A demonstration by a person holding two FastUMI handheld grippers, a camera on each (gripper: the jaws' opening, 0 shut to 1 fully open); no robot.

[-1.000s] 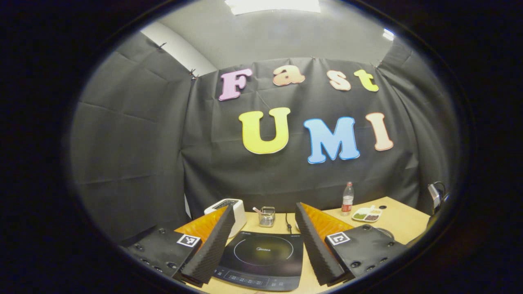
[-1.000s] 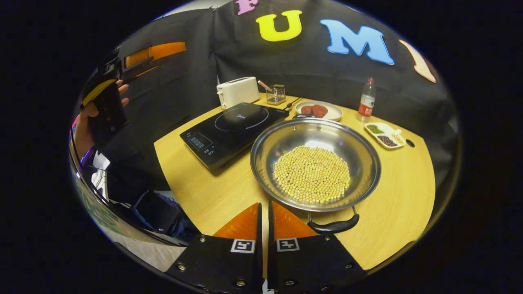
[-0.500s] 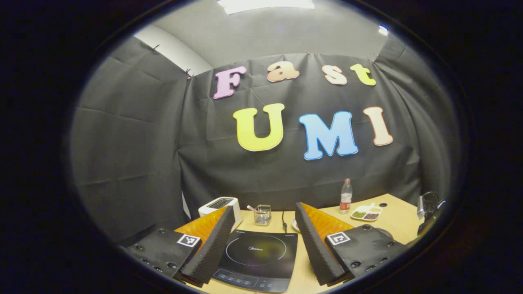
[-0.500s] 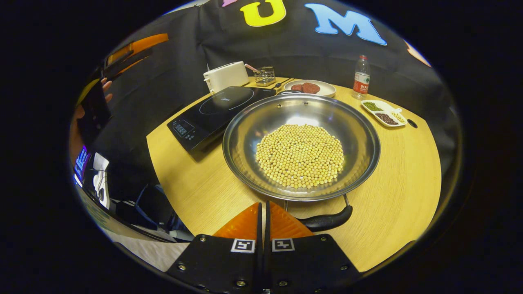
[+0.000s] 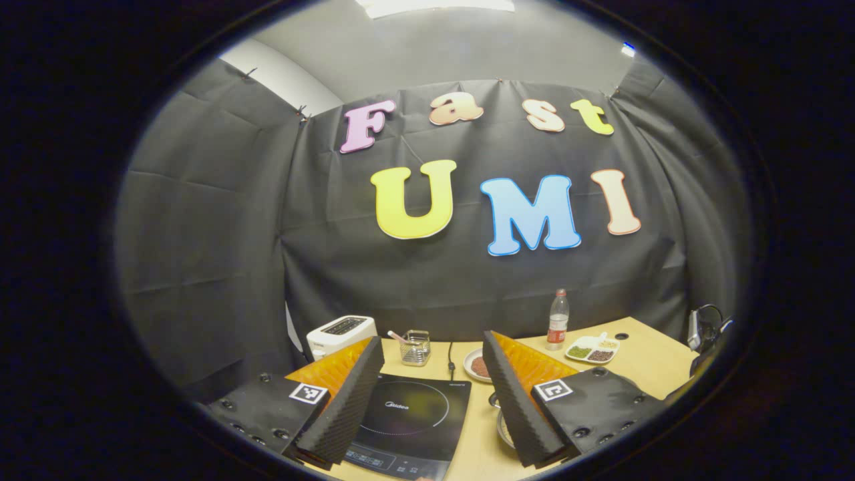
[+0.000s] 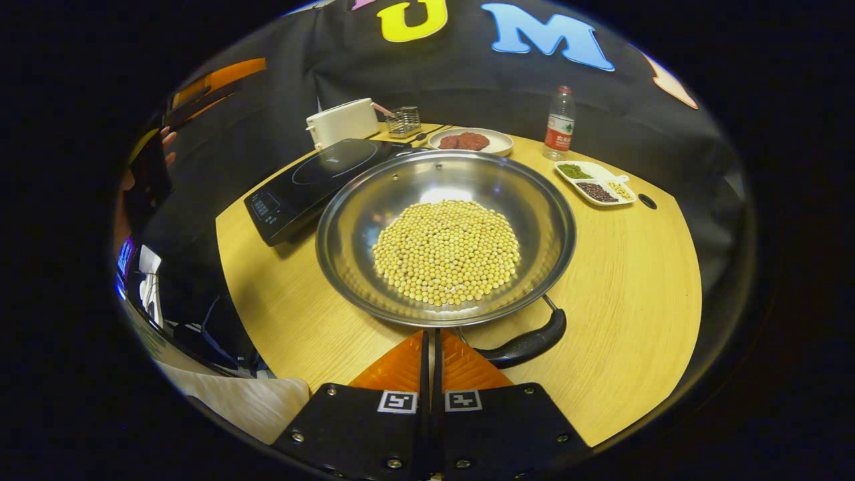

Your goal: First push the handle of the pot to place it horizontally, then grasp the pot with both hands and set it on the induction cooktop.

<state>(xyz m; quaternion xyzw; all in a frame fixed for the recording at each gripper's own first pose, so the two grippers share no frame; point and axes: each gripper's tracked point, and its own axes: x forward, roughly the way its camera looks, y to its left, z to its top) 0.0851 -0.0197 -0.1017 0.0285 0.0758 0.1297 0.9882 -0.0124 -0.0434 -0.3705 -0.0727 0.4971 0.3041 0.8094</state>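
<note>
Right gripper [image 6: 431,344]: nearest the camera, its jaws closed together on nothing, tips at the near rim of the pot, just left of the handle.
Handle: the pot's black curved handle [image 6: 528,341] sits at the near-right of the rim, slanting from near-left to far-right, close beside the fingertips; whether they touch it cannot be told.
Pot: a wide, shallow stainless-steel pot [image 6: 446,234] with a heap of yellow soybeans [image 6: 446,252] rests on the round light-wood tabletop [image 6: 634,300], centre, just right of the cooktop and apart from its glass.
Left gripper [image 5: 431,391]: held above the near-left edge of the tabletop, jaws standing wide open and empty, framing the cooktop below.
Cooktop: the flat black induction cooktop [image 6: 310,177] lies at the far left, its ring bare.
Farther back: a white toaster [image 6: 342,121], a small wire holder [image 6: 403,121], a white plate of dark red food [image 6: 471,141], a clear plastic bottle with a red label [image 6: 560,123] and a white divided dish of beans [image 6: 594,184].
Step in hand: the handle push, by all appearances; no lift has begun.
Next move: likely a sideways nudge with the closed tips to swing the handle level, then both grippers taking opposite sides, kept level so the beans stay put.
</note>
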